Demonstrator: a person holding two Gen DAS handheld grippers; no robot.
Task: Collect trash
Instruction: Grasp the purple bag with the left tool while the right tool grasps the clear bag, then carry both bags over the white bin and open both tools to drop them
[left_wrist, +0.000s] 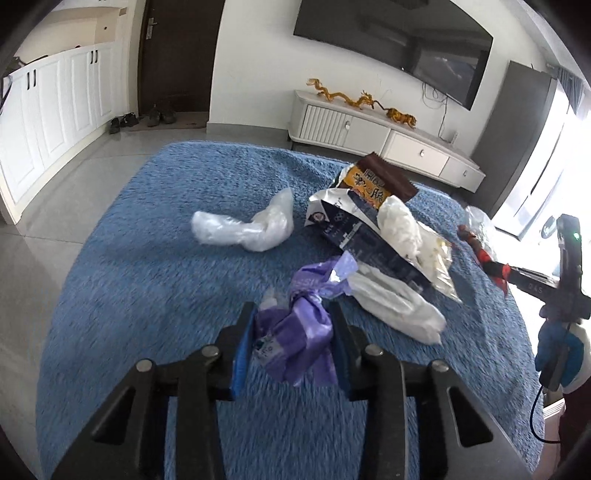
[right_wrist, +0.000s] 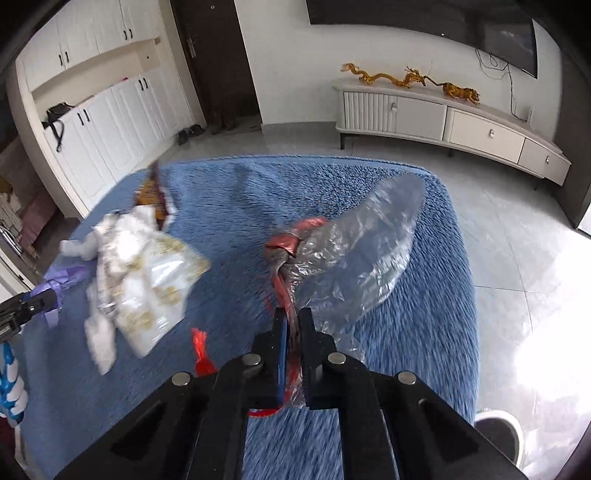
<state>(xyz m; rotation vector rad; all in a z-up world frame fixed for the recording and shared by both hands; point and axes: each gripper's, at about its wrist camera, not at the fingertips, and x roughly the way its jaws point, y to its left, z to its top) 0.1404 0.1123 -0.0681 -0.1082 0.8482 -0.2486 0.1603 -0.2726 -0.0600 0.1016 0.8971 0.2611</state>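
On the blue shaggy rug (left_wrist: 147, 277), left of the wrapper heap (left_wrist: 373, 225), the left gripper (left_wrist: 293, 332) pinches a crumpled purple plastic bag (left_wrist: 295, 332); right of the heap, the right gripper (right_wrist: 290, 350) is pressed together on a clear crinkly film bag (right_wrist: 354, 251) tied with red strip. Lifting both slowly should keep the limp, slippery plastic from sliding out.

a home living room: a wall television (left_wrist: 399, 44) above a low white cabinet (left_wrist: 384, 138), shoes (left_wrist: 142, 118) by the far door (left_wrist: 177, 55).
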